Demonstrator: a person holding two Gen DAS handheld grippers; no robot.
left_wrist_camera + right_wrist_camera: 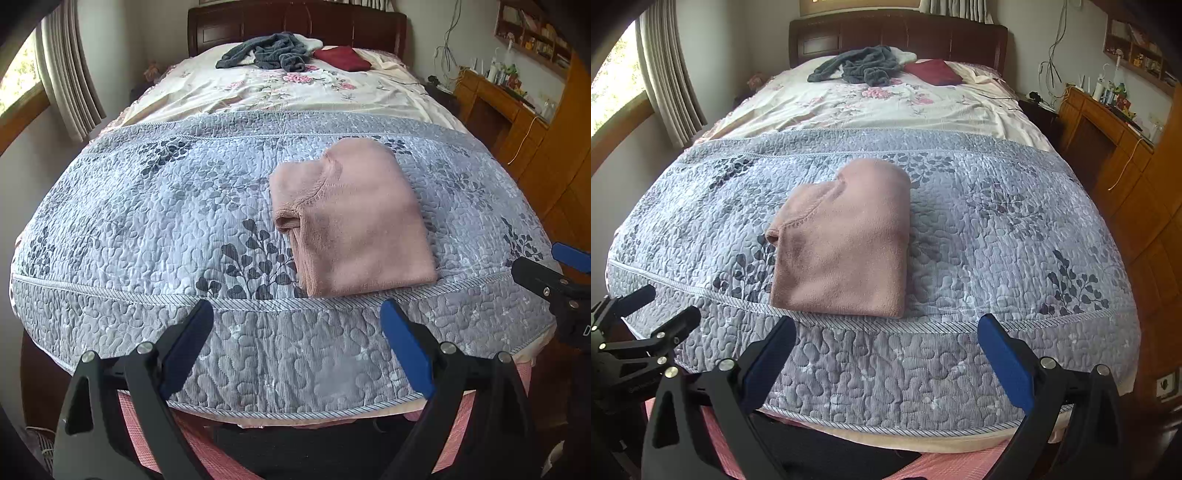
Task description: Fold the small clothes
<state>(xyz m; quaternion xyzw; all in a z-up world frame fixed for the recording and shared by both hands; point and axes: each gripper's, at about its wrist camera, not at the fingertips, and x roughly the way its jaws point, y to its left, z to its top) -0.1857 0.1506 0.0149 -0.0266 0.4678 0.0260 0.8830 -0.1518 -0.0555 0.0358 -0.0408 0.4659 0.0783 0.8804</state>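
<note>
From the left wrist, the left claw [297,332] gapes wide and empty over the quilt [147,206] edge; the folded pink garment [354,225] lies just ahead, slightly right, and the right claw [554,273] pokes in at far right

From the right wrist, the right claw [886,350] also gapes empty; the garment [846,243] sits ahead-left
</note>
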